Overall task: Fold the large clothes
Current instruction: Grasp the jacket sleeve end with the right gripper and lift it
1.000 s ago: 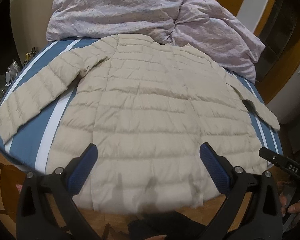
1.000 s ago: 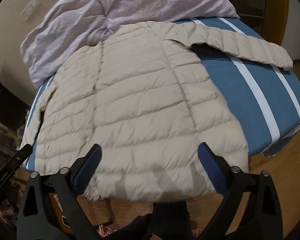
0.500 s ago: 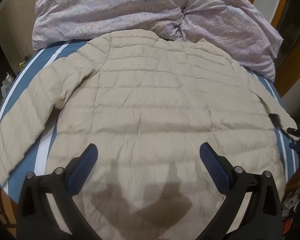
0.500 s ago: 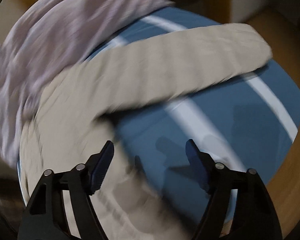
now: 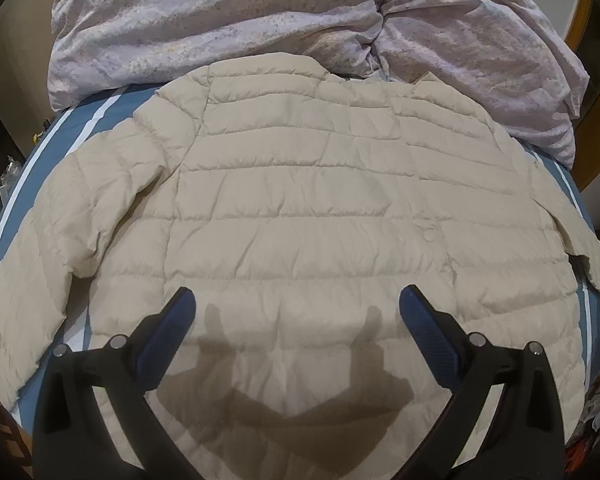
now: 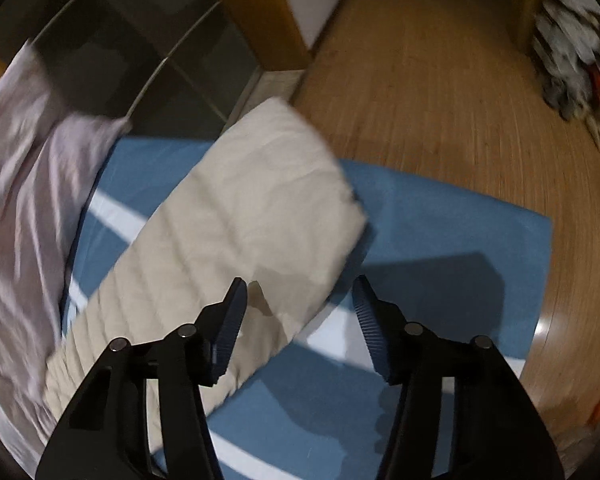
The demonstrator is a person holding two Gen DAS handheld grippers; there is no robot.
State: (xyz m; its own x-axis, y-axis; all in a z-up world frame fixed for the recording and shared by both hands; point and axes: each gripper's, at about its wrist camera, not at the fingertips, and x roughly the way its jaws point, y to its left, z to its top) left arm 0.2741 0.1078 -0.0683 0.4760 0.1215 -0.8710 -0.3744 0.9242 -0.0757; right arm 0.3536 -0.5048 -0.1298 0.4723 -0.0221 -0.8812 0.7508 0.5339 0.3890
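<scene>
- Beige quilted jacket (image 5: 320,208) lies spread flat, back side up, on the blue bedsheet with white stripes (image 5: 96,120); its collar end touches the lilac duvet (image 5: 228,28) bunched at the far end of the bed.
- Your left gripper (image 5: 298,312) hangs over the jacket's lower half, jaws wide apart, nothing between the 2 blue pads; its shadow falls on the fabric just below.
- One sleeve (image 5: 40,264) angles out over the sheet on the left side of that view.
- Your right gripper (image 6: 300,300) is over the other sleeve (image 6: 256,208) near its cuff, which lies across the sheet close to the mattress edge, wood floor (image 6: 440,92) beyond.
- Its jaws have just been closing and stand about half apart; sleeve edge sits under the gap, pads not pressing on it.
- Right view is motion-blurred.
</scene>
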